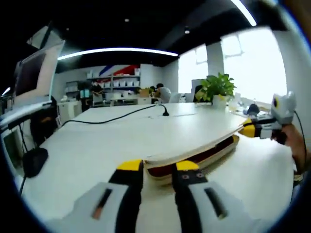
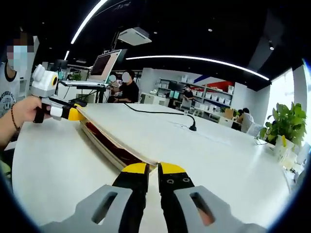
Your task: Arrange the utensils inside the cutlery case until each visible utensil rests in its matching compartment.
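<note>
The cutlery case lies flat on the white table, with a pale wooden lid raised a little over a dark red inside. No utensils can be seen through the narrow gap. My left gripper has its yellow tips at the near corner of the lid, pinching it. The right gripper holds the lid's far end. In the right gripper view the same lid runs away from my right gripper, whose tips close on its near corner. The left gripper is at the far corner, held by a hand.
A black cable with a small stand crosses the table behind the case. A potted plant stands at the far right edge, and a dark object lies at the left. People sit at desks with monitors in the background.
</note>
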The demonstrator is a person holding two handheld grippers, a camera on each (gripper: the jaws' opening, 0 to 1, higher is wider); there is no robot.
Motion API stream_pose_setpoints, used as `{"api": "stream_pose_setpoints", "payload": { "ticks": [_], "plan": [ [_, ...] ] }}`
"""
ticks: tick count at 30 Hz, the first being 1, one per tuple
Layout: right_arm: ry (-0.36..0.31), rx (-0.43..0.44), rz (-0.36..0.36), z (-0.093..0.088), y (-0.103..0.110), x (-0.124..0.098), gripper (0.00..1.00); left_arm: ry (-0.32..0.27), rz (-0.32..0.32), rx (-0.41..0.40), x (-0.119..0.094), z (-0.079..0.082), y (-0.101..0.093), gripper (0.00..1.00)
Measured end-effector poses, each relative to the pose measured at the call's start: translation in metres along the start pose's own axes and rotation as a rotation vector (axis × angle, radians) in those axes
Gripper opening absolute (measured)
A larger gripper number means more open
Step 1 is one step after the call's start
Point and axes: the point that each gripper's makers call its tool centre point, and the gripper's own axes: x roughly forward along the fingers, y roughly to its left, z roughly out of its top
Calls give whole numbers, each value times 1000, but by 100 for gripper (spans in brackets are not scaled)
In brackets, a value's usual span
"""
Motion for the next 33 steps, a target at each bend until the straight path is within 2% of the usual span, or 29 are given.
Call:
{"api": "stream_pose_setpoints", "payload": {
  "ticks": [6,10,14,16,19,21,26,28,33],
  "plan": [
    [11,24,17,-3,4,-3,8,32,6,-35,-2,-6,2,23],
    [10,48,33,-5,9,-6,8,34,15,-40,-3,-7,4,23],
    [39,40,43,-8,12,-10,13,34,21,-51,-5,-8,7,23],
    [41,41,48,-5,12,-14,14,33,19,-51,-5,-8,6,23],
    [25,30,73,9,12,-20,17,32,17,-50,-6,-8,5,23],
    [38,-27,124,18,17,-21,20,33,15,-51,-6,-8,5,23],
    [94,-301,297,45,37,-9,26,35,9,-46,-9,-8,5,23],
    [102,-356,364,53,43,-2,29,37,6,-47,-10,-9,5,23],
    [123,-372,617,70,68,19,38,40,4,-46,-10,-9,5,23]
  ]
}}
